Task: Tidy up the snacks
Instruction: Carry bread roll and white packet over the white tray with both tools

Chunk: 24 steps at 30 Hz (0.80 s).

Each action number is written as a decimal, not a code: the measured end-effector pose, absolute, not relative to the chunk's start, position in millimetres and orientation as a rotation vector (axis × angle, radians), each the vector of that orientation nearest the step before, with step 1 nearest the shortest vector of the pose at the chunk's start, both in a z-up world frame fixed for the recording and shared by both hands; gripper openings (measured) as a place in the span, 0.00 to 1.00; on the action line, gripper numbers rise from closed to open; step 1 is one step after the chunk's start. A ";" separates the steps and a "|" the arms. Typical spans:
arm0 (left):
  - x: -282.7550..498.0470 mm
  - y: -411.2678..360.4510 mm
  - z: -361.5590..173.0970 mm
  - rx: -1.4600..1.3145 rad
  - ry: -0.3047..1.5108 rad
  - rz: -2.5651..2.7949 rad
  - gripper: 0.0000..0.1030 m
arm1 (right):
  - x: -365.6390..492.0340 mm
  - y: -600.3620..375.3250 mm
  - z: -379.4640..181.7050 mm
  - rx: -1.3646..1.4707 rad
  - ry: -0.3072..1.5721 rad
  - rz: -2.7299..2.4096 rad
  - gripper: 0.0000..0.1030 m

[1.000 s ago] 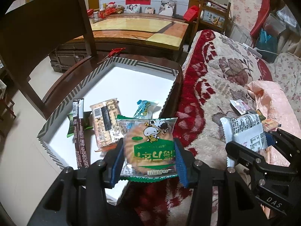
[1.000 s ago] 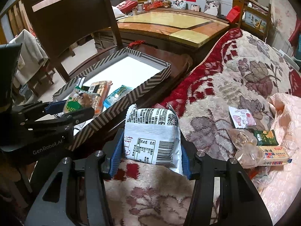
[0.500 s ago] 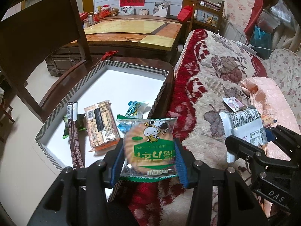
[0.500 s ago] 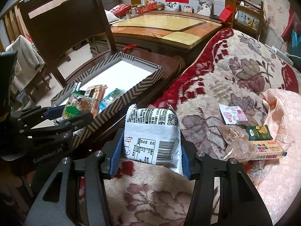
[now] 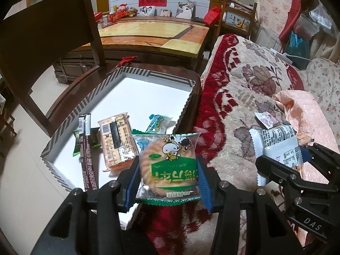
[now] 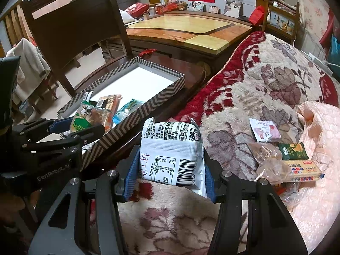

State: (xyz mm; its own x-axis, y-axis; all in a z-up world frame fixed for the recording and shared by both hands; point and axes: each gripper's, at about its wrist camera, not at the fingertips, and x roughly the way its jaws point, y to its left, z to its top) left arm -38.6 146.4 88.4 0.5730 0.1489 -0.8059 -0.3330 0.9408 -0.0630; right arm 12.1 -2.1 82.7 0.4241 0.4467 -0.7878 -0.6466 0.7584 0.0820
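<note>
My left gripper (image 5: pixel 167 180) is shut on a green-and-clear round biscuit pack (image 5: pixel 170 161), held over the near right corner of a striped-rim white box (image 5: pixel 157 73). Inside the box lie a brown bar (image 5: pixel 87 155), a cracker pack (image 5: pixel 116 142) and a blue-white packet (image 5: pixel 157 123). My right gripper (image 6: pixel 171 171) is shut on a white printed packet (image 6: pixel 172 148) above the red floral blanket (image 6: pixel 276 80), to the right of the box (image 6: pixel 131 119). The left gripper (image 6: pixel 82 127) with its biscuit pack (image 6: pixel 85 119) also shows in the right wrist view.
The box rests on a dark wooden chair seat (image 5: pixel 85 78) beside the blanket. On the blanket lie a pink-white sachet (image 6: pixel 264 129), a green packet (image 6: pixel 293 150), a yellow cracker pack (image 6: pixel 303 170) and a crumpled clear bag (image 6: pixel 265 159). A wooden table (image 5: pixel 153 34) stands behind.
</note>
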 end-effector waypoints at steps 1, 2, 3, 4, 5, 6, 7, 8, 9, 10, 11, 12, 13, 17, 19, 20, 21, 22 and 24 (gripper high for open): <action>-38.5 147.2 88.0 -0.219 0.920 0.286 0.50 | 12.3 -1.0 82.8 -0.251 0.902 0.695 0.50; -38.0 148.1 87.7 -0.220 0.921 0.286 0.50 | 13.0 1.0 82.6 -0.254 0.902 0.697 0.50; -37.9 149.2 87.5 -0.222 0.920 0.288 0.50 | 13.1 2.3 82.6 -0.259 0.902 0.697 0.50; -38.0 150.3 87.2 -0.224 0.920 0.289 0.50 | 13.5 3.9 82.6 -0.262 0.903 0.699 0.50; -38.4 151.5 86.8 -0.226 0.920 0.292 0.50 | 14.4 5.6 82.4 -0.265 0.904 0.701 0.50; -38.4 153.1 86.2 -0.228 0.921 0.295 0.50 | 14.7 7.4 82.5 -0.268 0.903 0.703 0.50; -38.4 154.9 85.5 -0.230 0.923 0.298 0.50 | 14.9 9.2 82.7 -0.271 0.902 0.706 0.50; -38.7 156.2 85.0 -0.233 0.924 0.301 0.50 | 15.0 11.0 82.7 -0.273 0.903 0.708 0.50; -39.1 157.9 84.4 -0.237 0.924 0.304 0.50 | 15.4 13.7 82.3 -0.280 0.904 0.711 0.50; -39.3 160.0 83.9 -0.240 0.924 0.307 0.50 | 15.6 16.6 82.2 -0.286 0.902 0.713 0.50; -39.6 161.7 83.2 -0.241 0.925 0.310 0.50 | 15.5 18.7 82.3 -0.289 0.902 0.716 0.50; -40.0 163.1 82.9 -0.242 0.925 0.313 0.50 | 15.8 21.2 82.1 -0.293 0.903 0.720 0.50; -40.3 165.3 82.3 -0.243 0.925 0.318 0.50 | 16.0 23.9 82.0 -0.297 0.903 0.725 0.50; -41.1 175.2 79.4 -0.259 0.930 0.334 0.50 | 17.7 35.8 81.4 -0.303 0.905 0.749 0.50; -40.9 179.9 77.9 -0.265 0.932 0.342 0.50 | 18.2 42.3 80.5 -0.314 0.908 0.758 0.50; -41.0 181.7 77.4 -0.268 0.933 0.346 0.50 | 18.6 45.9 80.1 -0.320 0.908 0.763 0.50; -41.1 184.0 76.7 -0.270 0.934 0.351 0.50 | 19.2 49.4 79.9 -0.325 0.909 0.768 0.50; -41.3 186.8 75.8 -0.274 0.936 0.356 0.50 | 19.8 52.4 79.5 -0.328 0.910 0.772 0.50; -41.7 192.2 73.9 -0.282 0.940 0.365 0.50 | 21.5 58.2 78.3 -0.332 0.915 0.781 0.50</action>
